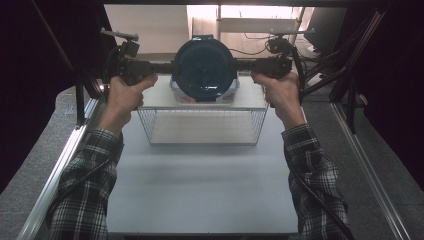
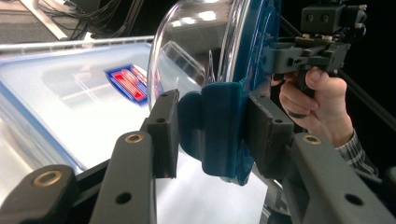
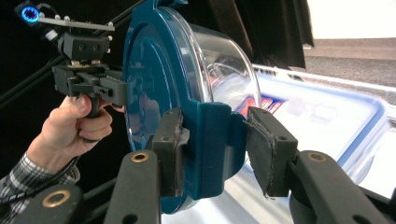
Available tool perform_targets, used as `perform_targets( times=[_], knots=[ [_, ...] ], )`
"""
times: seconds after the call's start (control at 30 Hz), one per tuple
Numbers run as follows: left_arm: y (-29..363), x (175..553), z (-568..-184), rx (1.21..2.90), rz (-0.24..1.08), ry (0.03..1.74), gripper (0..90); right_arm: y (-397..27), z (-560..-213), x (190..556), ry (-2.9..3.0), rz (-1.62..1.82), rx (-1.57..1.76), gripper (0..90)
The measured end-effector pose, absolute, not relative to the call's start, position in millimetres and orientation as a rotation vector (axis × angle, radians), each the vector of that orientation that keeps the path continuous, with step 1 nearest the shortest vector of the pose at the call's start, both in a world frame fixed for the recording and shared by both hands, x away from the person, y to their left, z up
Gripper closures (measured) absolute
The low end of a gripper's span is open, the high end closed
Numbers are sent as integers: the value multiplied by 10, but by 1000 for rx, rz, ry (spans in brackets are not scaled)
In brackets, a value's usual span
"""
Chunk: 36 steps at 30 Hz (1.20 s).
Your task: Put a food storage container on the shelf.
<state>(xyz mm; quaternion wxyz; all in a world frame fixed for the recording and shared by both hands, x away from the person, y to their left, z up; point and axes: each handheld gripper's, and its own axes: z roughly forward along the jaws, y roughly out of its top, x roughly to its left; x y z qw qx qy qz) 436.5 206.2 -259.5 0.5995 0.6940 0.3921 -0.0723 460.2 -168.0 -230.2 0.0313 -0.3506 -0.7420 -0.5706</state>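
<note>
While the person's left hand gripped its handle at the left of the high view, the left gripper was clamped on a blue side latch of a round container, its two black jaws pressed against either face of that tab. This container, a clear bowl closed with a dark blue lid, was held on edge in the air between the two grippers, above a flat rectangular box with a blue-trimmed lid that lay on a white wire basket on the white table. Opposite, the right gripper was closed on the other blue latch, and the right hand held its handle at the right, both plaid sleeves reaching in from below
</note>
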Motion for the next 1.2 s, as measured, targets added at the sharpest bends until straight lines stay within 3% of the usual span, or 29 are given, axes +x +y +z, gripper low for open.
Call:
perform_targets(
  times=[0.33, 0.53, 0.57, 0.6, 0.77, 0.97, 1.2],
  knots=[
    [2073, 4683, -2665, 1557, -182, 963, 568, -1650, -2348, 4943, -2195, -1745, -1178, 574],
    [2057, 4816, -2719, 1510, -216, 1028, 525, -1609, -2417, 5088, -2136, -1728, -1283, 526],
    [2043, 4849, -2734, 1501, -223, 1052, 509, -1602, -2433, 5107, -2133, -1733, -1310, 529],
    [2041, 4877, -2745, 1491, -239, 1085, 481, -1598, -2444, 5120, -2155, -1732, -1349, 602],
    [2067, 4960, -2809, 1476, -247, 1104, 453, -1549, -2443, 5143, -2206, -1722, -1379, 591],
    [1940, 4832, -2611, 1552, 134, 1157, 376, -1530, -2423, 5093, -2244, -1740, -1377, 589],
    [2036, 4352, -2683, 1565, 327, 1004, 163, -1645, -2465, 4657, -2422, -1902, -1180, 285]
  ],
)
